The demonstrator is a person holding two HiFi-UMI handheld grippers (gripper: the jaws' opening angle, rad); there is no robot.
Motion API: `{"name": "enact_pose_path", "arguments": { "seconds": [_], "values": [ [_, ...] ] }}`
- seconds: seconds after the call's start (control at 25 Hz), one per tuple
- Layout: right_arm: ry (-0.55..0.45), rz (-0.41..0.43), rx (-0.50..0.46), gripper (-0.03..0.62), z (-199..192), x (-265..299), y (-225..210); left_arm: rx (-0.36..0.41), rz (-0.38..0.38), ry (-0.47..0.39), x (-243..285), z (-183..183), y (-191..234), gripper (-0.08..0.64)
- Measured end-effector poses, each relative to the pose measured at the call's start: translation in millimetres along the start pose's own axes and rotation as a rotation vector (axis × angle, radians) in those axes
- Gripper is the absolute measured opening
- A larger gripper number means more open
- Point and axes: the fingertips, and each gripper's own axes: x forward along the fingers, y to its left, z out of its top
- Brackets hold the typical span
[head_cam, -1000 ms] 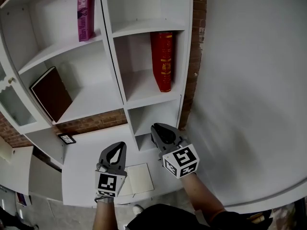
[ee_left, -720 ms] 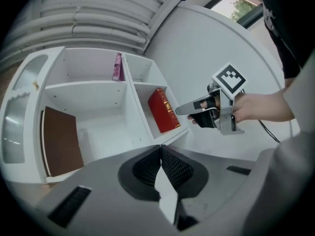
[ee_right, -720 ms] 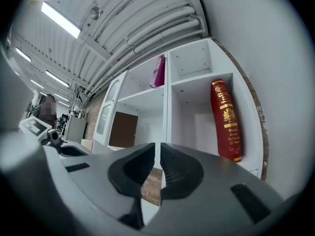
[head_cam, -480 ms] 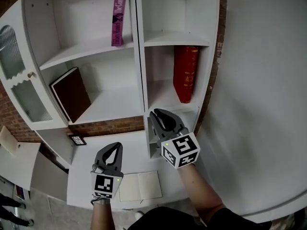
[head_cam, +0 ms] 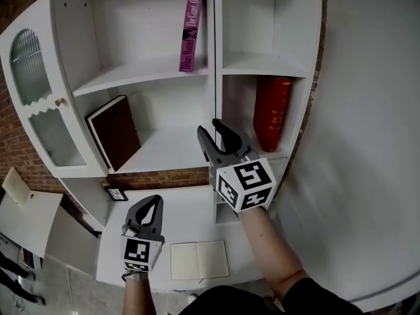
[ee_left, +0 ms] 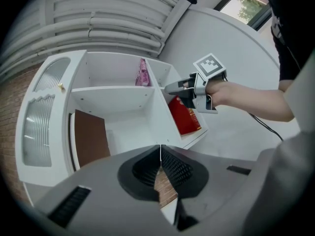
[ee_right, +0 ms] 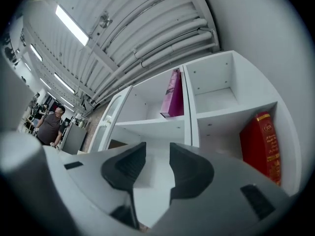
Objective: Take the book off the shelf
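Three books stand in the white shelf unit [head_cam: 151, 151], and the task does not say which one is meant. The red book [head_cam: 272, 113] is upright in the middle right compartment, the pink book [head_cam: 189, 28] is upright in the compartment above and to the left, and the brown book [head_cam: 115, 131] leans in the middle left one. We judge the red book the likeliest target, since the right gripper [head_cam: 209, 128] is held up just in front of the shelves, nearest that book though apart from it. Its fingers [ee_right: 129, 167] stand well apart with only bare shelf showing between them, so it holds nothing. The left gripper [head_cam: 155, 202] hangs low over the desk [head_cam: 177, 210], near an open notebook [head_cam: 199, 260], its fingers pressed together on nothing.

The red book seems to sit close against the right wall of its compartment, though the angle leaves us unsure whether it touches. If it does, the outer finger may find no gap and push the book deeper in. The right gripper's view looks along the upright divider [ee_right: 191, 119] rather than at the spine, so a straight reach would strike that panel. A tall, thick book pinched low on its spine could also pivot or slip and drop to the desk
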Motion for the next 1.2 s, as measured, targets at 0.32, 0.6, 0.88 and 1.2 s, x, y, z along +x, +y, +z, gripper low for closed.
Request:
{"name": "enact_pose_path", "arguments": {
  "seconds": [0.32, 0.6, 0.88, 1.2],
  "values": [
    [-0.07, -0.037, 0.012, 0.224, 48.9, 47.7, -1.4, 0.016, 0.044, 0.013, -17.5, -0.4, 39.4, 0.009],
    [-0.081, -0.094, 0.0, 0.265, 67.5, 81.2, -7.6, 0.021, 0.075, 0.017, -30.4, -3.7, 66.4, 0.009],
    [-0.089, -0.16, -0.003, 0.273, 75.1, 104.4, -20.2, 0.022, 0.092, 0.022, -40.7, -7.7, 86.0, 0.011],
    [-0.099, -0.225, -0.051, 0.273, 81.9, 124.3, -31.5, 0.011, 0.097, 0.029, -44.8, -19.7, 101.0, 0.011]
  ]
}}
